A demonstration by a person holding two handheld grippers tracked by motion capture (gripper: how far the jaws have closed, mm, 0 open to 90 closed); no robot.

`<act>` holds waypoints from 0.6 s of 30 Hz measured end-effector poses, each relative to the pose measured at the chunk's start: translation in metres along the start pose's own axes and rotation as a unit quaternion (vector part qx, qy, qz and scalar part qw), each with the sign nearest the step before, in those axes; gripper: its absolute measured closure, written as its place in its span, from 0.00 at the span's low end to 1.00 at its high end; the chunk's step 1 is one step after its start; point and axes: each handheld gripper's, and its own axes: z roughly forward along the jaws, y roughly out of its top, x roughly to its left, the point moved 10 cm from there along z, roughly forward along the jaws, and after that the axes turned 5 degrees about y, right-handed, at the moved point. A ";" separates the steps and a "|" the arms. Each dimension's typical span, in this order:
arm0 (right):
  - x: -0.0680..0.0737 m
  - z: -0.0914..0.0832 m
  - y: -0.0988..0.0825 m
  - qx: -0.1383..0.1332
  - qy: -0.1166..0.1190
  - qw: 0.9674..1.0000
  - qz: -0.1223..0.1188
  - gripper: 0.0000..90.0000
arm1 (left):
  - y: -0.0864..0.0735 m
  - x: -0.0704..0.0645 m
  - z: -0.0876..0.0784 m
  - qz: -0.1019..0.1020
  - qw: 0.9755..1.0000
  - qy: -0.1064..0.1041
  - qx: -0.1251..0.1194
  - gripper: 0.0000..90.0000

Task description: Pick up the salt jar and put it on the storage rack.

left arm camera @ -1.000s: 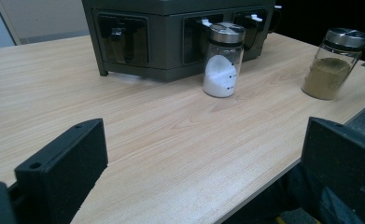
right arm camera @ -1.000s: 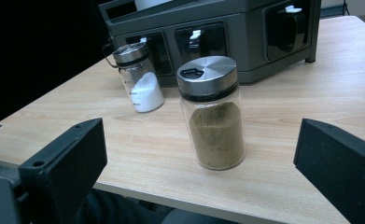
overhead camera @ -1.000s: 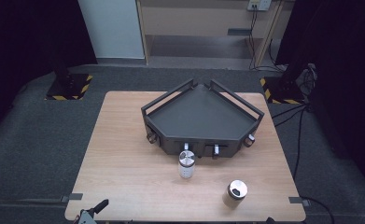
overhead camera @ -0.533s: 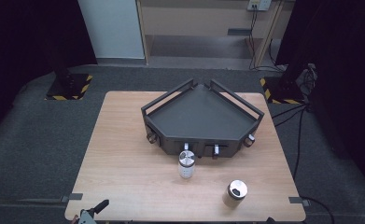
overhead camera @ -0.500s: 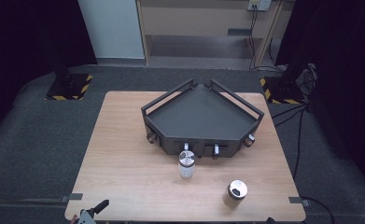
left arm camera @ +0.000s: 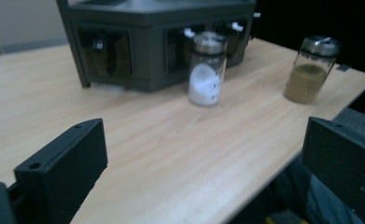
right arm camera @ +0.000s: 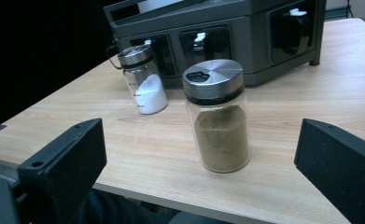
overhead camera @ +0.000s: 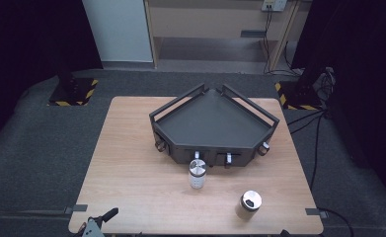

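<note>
We are holding both grippers, left gripper [left arm camera: 203,172] and right gripper [right arm camera: 199,172], with jaws wide; two jars, the white jar [overhead camera: 197,174] and the brown jar [overhead camera: 249,204], are standing before the rack [overhead camera: 212,126].

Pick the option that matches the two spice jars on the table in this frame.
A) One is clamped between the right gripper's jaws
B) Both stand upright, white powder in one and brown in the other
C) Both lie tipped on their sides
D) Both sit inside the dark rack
B: the jar of white powder and the jar of brown powder both stand upright on the table, in front of the dark rack, with no jaws on either.
</note>
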 end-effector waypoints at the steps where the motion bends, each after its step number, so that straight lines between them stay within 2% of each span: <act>1: 0.001 0.001 0.000 0.001 0.002 1.000 -0.001 0.03 | 0.002 -0.001 0.003 0.001 1.000 -0.003 -0.006 0.00; 6: 0.002 0.005 0.001 0.002 0.010 1.000 -0.005 0.03 | 0.013 -0.006 0.031 0.018 0.999 -0.021 -0.015 0.00; 10: 0.002 0.005 0.000 0.006 0.013 1.000 -0.001 0.03 | 0.023 -0.012 0.054 0.018 0.999 -0.030 -0.028 0.00; 14: 0.002 0.006 0.000 0.007 0.017 1.000 0.001 0.03 | 0.030 -0.022 0.082 0.031 0.998 -0.045 -0.021 0.00; 16: 0.002 0.007 0.000 0.008 0.019 1.000 0.003 0.03 | 0.031 -0.028 0.097 0.029 0.998 -0.045 -0.019 0.00; 18: 0.001 0.007 0.000 0.007 0.019 1.000 0.004 0.03 | 0.031 -0.033 0.112 0.019 0.999 -0.046 -0.018 0.00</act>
